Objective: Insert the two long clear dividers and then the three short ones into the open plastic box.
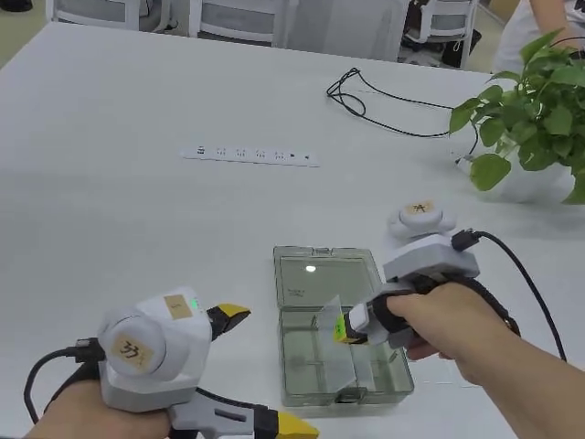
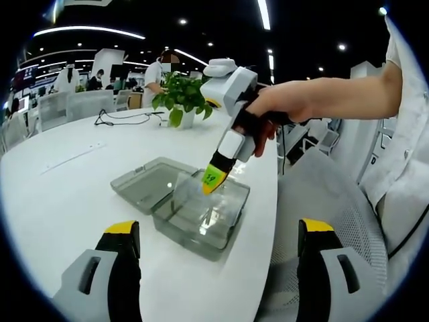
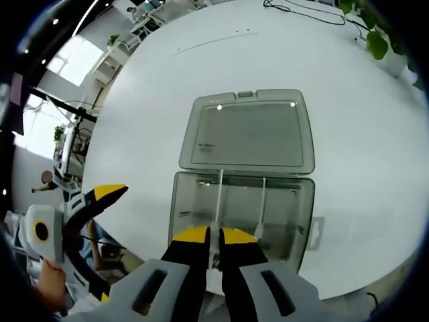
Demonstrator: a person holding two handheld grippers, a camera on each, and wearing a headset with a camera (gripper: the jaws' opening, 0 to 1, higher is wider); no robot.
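My right gripper is clenched on a long clear plastic divider sheet. The sheet stands on edge with its lower part inside the tray of the open, grey-tinted transparent plastic box, near the white table's near edge. A second clear strip stands just beside it in the tray. My left gripper hovers released, jaws wide, left of the box.

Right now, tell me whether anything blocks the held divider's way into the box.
Nothing visible does. The right gripper holds the clear divider directly over the open box; the left gripper sits off to the side, apart.
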